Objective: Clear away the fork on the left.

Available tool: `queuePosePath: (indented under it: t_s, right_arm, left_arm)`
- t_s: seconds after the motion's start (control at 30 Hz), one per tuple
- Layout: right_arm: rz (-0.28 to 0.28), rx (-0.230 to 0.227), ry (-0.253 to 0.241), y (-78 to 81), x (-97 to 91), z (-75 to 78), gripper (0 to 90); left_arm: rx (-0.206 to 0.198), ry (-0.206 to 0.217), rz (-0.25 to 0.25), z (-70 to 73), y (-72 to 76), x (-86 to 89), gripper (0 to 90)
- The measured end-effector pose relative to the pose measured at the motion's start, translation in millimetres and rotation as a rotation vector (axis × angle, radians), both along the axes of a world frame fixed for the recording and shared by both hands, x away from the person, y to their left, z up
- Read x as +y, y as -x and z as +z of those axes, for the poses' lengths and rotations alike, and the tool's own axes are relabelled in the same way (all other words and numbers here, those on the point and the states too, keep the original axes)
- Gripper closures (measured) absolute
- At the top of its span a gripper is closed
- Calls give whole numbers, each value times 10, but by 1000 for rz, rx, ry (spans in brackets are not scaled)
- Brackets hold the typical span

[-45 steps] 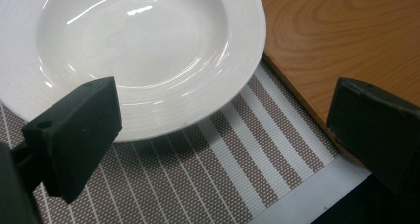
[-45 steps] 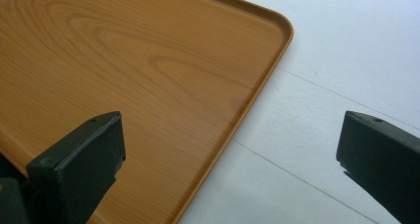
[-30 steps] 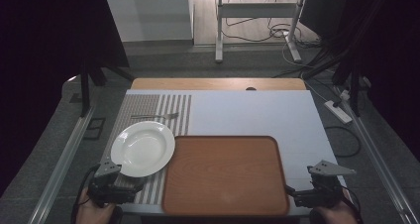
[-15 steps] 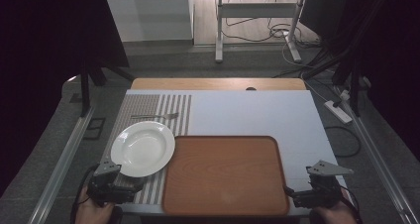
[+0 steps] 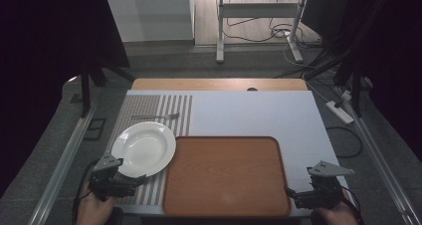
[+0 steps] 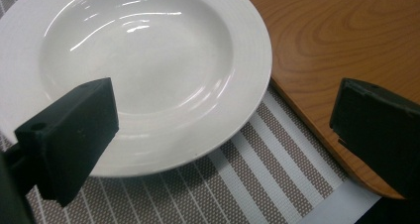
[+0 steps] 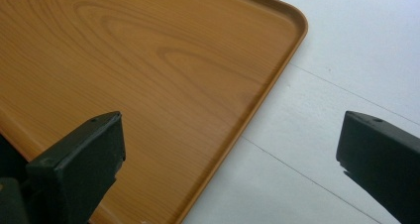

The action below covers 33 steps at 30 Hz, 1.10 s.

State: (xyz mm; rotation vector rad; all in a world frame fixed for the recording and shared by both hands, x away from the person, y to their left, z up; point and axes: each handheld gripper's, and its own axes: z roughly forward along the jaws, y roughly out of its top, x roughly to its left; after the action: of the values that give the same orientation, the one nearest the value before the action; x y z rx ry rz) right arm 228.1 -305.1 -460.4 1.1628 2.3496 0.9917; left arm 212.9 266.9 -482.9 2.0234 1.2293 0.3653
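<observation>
We hold the left gripper (image 5: 141,177) at about 7 o'clock on the table (image 5: 259,115), its jaws spread wide apart and holding nothing; in the left gripper view (image 6: 225,135) one jaw hangs over the near rim of the white plate (image 6: 143,70) and the other over the edge of the wooden tray (image 6: 346,40). From above, the white plate (image 5: 143,148) lies on the striped placemat (image 5: 164,110) at roughly 9 o'clock of the wooden tray (image 5: 226,175), its rim just beside the tray's left edge; we cannot tell whether the two touch. A fork (image 5: 155,117) rests on the placemat at 12 o'clock of the plate, near it but apart. Our right gripper (image 5: 291,195) sits at about 5 o'clock on the table, by the tray's near right corner. In the right gripper view (image 7: 230,157) its jaws also stand wide apart and empty, one above the bare tray (image 7: 148,70), the other above the white tabletop (image 7: 356,60).
</observation>
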Motion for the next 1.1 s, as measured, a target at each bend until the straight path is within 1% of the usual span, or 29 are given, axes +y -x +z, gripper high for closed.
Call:
queuePosePath:
  t_s: [0.1, 0.2, 0.33, 0.4, 0.47, 0.7, 0.87, 1.0, 1.1]
  right_arm:
    - [3, 2, 3, -2, 1, 1, 0]
    - [4, 1, 6, -4, 4, 0, 0]
    - [5, 1, 7, -6, 6, 0, 0]
    - [5, 0, 5, -6, 8, -1, 0]
    - [5, 0, 5, -6, 8, -1, 0]
    - [5, 0, 5, -7, 7, -2, 0]
    - [6, -2, 6, -7, 8, -4, 0]
    - [6, -2, 7, -7, 9, -4, 0]
    - [5, -2, 6, -8, 8, -4, 0]
  left_arm:
    - [7, 28, -5, -12, -53, 18, 0]
    - [12, 40, -6, -21, -109, 31, 0]
    - [22, 39, -7, -20, -200, 37, 0]
    - [26, 25, -9, -20, -255, 31, 0]
    - [32, 27, -22, -22, -312, 29, 0]
    - [32, 32, -30, -25, -478, -1, 0]
    - [28, 24, -31, -13, -573, -15, 0]
    - [52, 20, -34, -13, -645, -16, 0]
    - [55, 25, -43, -16, -699, -7, 0]
